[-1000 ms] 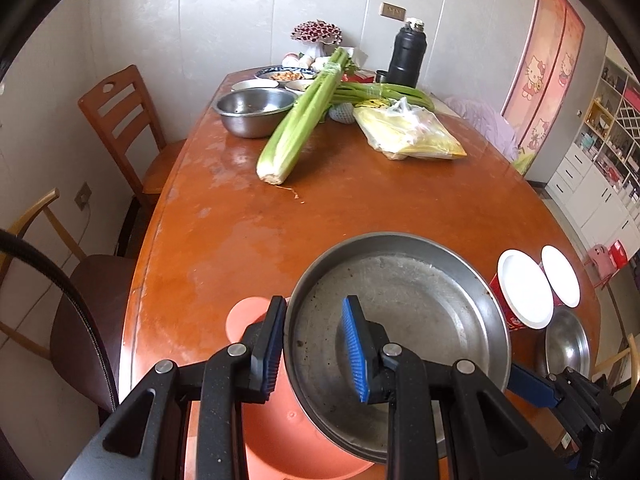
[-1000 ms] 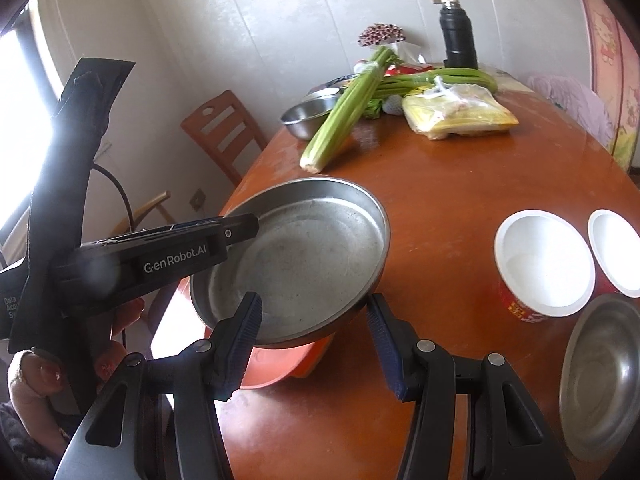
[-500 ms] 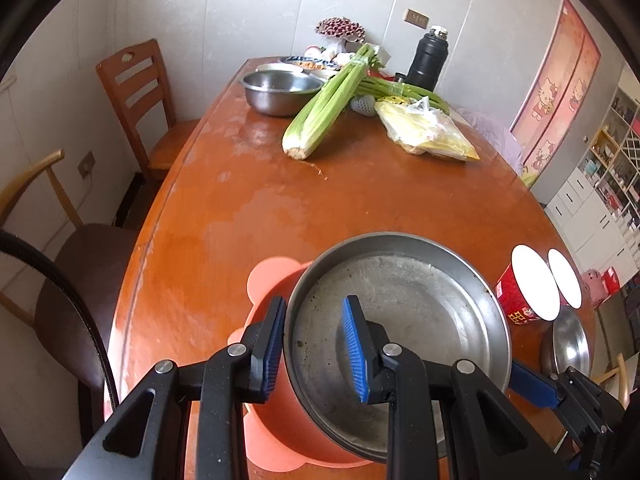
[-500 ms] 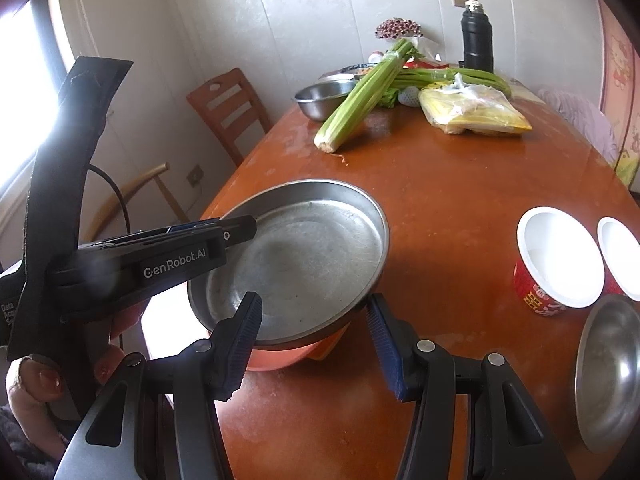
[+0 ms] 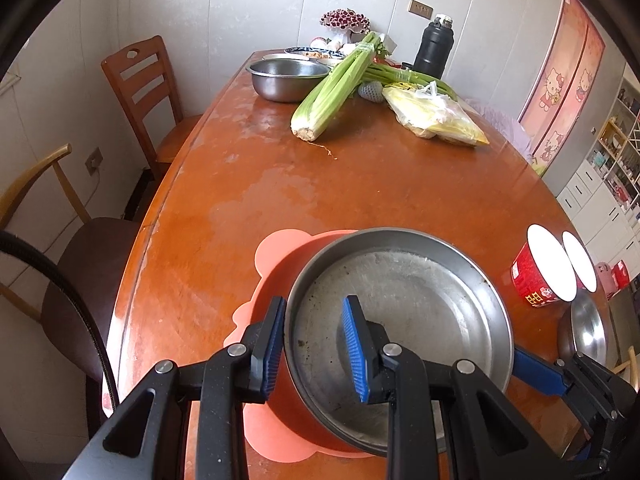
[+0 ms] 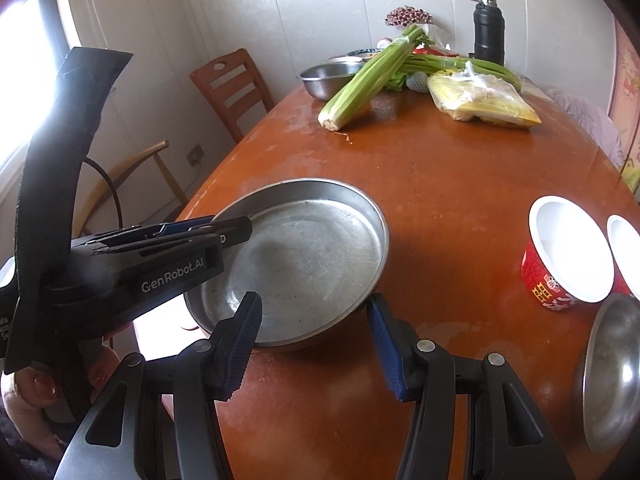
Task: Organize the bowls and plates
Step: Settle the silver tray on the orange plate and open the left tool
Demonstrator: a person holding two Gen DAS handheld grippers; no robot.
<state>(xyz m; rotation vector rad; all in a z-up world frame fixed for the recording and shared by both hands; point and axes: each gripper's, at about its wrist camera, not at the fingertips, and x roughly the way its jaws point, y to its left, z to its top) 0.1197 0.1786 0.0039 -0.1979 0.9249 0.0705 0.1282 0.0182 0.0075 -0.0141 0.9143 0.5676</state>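
We've got the left gripper clamped on the near rim of the steel plate, one finger outside and one inside, with the plate sitting right over the orange plate at the near edge of the table. Our right gripper hangs wide open just beside the steel plate, holding nothing, with the two red cups and a small steel bowl off to the right.

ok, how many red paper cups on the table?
2. Both sit side by side at the table's right edge: the nearer red cup and a second cup just right of it, partly cut off by the frame.
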